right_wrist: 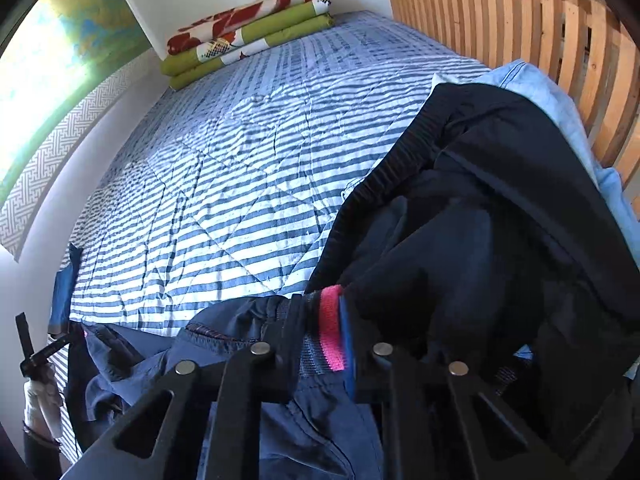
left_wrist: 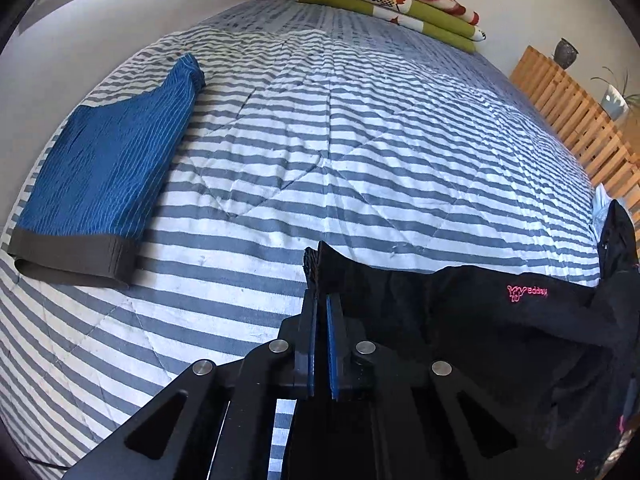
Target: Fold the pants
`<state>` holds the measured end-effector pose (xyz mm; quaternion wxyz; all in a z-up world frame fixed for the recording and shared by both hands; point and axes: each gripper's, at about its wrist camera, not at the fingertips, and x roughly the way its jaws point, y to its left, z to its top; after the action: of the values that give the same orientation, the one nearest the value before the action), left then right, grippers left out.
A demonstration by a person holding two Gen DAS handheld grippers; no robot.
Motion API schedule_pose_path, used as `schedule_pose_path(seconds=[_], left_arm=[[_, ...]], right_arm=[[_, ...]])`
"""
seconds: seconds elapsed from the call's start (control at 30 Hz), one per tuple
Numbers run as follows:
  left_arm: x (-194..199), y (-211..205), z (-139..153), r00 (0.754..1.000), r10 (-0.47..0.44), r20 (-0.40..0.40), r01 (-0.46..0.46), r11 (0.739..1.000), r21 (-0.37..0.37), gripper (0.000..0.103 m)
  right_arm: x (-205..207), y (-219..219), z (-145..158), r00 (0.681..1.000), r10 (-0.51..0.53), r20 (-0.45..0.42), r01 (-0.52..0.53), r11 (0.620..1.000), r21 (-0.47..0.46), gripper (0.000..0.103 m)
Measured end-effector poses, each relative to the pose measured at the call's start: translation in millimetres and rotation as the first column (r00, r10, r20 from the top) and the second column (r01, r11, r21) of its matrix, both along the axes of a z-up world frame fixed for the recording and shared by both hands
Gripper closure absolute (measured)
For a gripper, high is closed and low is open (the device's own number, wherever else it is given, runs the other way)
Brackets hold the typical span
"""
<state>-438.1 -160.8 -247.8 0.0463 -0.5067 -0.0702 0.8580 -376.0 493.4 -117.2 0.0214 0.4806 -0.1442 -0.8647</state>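
The black pants (left_wrist: pixel 460 320) with a pink logo hang stretched along the near edge of the striped bed. My left gripper (left_wrist: pixel 322 300) is shut on their ribbed waistband corner, the blue pads pinched on the cloth. In the right wrist view my right gripper (right_wrist: pixel 324 320) is shut on another part of the pants (right_wrist: pixel 460 240), clamping a waistband section with a pink tab. Dark fabric bunches up and drapes to the right of that gripper and below it, hiding its fingertips. The left gripper (right_wrist: pixel 32 344) shows small at the far left edge.
A folded blue striped garment (left_wrist: pixel 104 184) lies at the left of the grey-and-white striped quilt (left_wrist: pixel 340 152). Folded green and red blankets (left_wrist: pixel 384 4) sit at the far end. A wooden slatted headboard (right_wrist: pixel 540 32) lines the right side, with light blue cloth (right_wrist: pixel 536 92) beside it.
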Motion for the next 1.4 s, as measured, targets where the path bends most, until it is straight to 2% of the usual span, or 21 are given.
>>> schedule_pose_path(seconds=[0.23,0.3,0.4,0.53,0.6,0.63,0.67,0.73,0.77,0.83,0.97,1.03,1.1,1.23,1.4], left_arm=[[13.3,-17.3,60.9,0.99,0.052,-0.13,-0.047,0.998,0.042,0.1],[11.1,-19.2,78.0,0.985,0.066,-0.162,-0.062,0.998,0.028,0.1],[-2.0,-14.3,95.2,0.979,0.075,-0.188,-0.074,0.997,0.012,0.1],[-38.4,-0.3,100.2,0.976,0.09,-0.197,-0.092,0.996,-0.002,0.099],[-63.2,5.8,89.8,0.984,0.104,-0.143,-0.108,0.994,-0.026,0.091],[-71.5,6.6,85.3,0.984,0.134,-0.114,-0.14,0.989,-0.043,0.084],[-75.4,5.9,82.5,0.981,0.169,-0.098,-0.175,0.983,-0.061,0.071],[-70.0,4.6,84.3,0.979,0.171,-0.115,-0.177,0.983,-0.042,0.069],[-63.7,3.4,86.4,0.978,0.169,-0.12,-0.174,0.984,-0.033,0.069],[-46.1,0.8,91.3,0.984,0.137,-0.118,-0.141,0.989,-0.033,0.067],[10.6,-14.3,97.1,0.985,0.111,-0.129,-0.12,0.991,-0.066,0.056],[45.8,-29.3,96.2,0.987,0.111,-0.118,-0.117,0.992,-0.049,0.052],[82.4,-46.1,91.1,0.986,0.129,-0.102,-0.133,0.99,-0.04,0.048],[157.1,-69.5,74.1,0.985,0.168,-0.044,-0.167,0.986,0.009,0.047],[225.9,-69.3,49.9,0.987,0.157,0.014,-0.158,0.986,0.044,0.044]], right_arm=[[11.8,0.7,34.0,0.992,-0.042,-0.115,0.046,0.999,0.028,0.1],[14.0,2.7,42.5,0.987,-0.052,-0.151,0.055,0.998,0.021,0.1],[11.1,6.3,48.4,0.98,-0.081,-0.184,0.091,0.995,0.049,0.1],[-2.7,21.6,42.8,0.969,-0.166,-0.183,0.174,0.984,0.027,0.101],[-12.7,22.2,36.6,0.966,-0.181,-0.182,0.198,0.977,0.08,0.103],[-16.1,21.1,34.7,0.961,-0.194,-0.196,0.223,0.965,0.136,0.103],[-19.3,22.0,33.0,0.957,-0.205,-0.205,0.24,0.956,0.169,0.103],[-26.5,29.1,27.0,0.964,-0.207,-0.17,0.229,0.965,0.127,0.103],[-26.1,32.7,24.7,0.965,-0.21,-0.154,0.227,0.969,0.102,0.102],[-19.6,32.8,29.4,0.965,-0.198,-0.172,0.218,0.97,0.108,0.1],[2.5,18.7,37.1,0.983,-0.085,-0.164,0.105,0.988,0.117,0.087],[19.6,8.7,40.1,0.986,-0.033,-0.162,0.049,0.994,0.1,0.086],[41.6,-4.6,42.8,0.987,0.024,-0.16,-0.008,0.995,0.096,0.086],[100.6,-30.1,48.5,0.976,0.11,-0.186,-0.088,0.989,0.119,0.085],[180.1,-47.6,45.6,0.969,0.146,-0.199,-0.116,0.981,0.158,0.08]])
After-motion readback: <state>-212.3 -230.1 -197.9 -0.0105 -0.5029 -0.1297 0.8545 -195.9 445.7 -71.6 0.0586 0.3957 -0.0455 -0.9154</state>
